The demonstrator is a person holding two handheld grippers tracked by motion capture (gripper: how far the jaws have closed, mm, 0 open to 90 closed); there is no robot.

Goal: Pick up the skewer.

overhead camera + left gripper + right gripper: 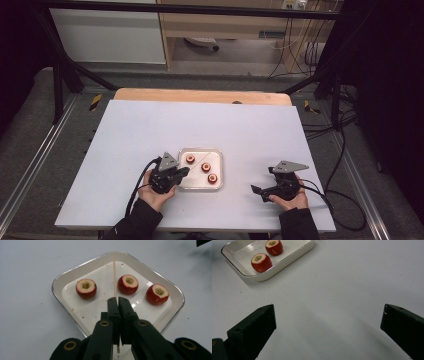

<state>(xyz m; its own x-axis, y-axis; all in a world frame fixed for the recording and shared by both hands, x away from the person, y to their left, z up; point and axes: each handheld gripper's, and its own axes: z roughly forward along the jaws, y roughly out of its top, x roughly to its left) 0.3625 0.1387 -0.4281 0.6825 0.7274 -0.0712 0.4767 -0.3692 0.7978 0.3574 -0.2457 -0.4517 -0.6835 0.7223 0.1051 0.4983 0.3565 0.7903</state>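
A white tray with a metal rim holds three cored red fruits. My left gripper reaches over the tray's near left edge. In the left gripper view it is shut on a thin wooden skewer, which points across the tray between the left fruit and the middle fruit. The third fruit lies to the right. My right gripper rests on the table right of the tray, with its jaws wide open and nothing between them.
A white sheet covers the table, with a wooden strip along its far edge. Dark frame bars and cables stand around the table. In the right gripper view the tray lies at the upper left with two fruits.
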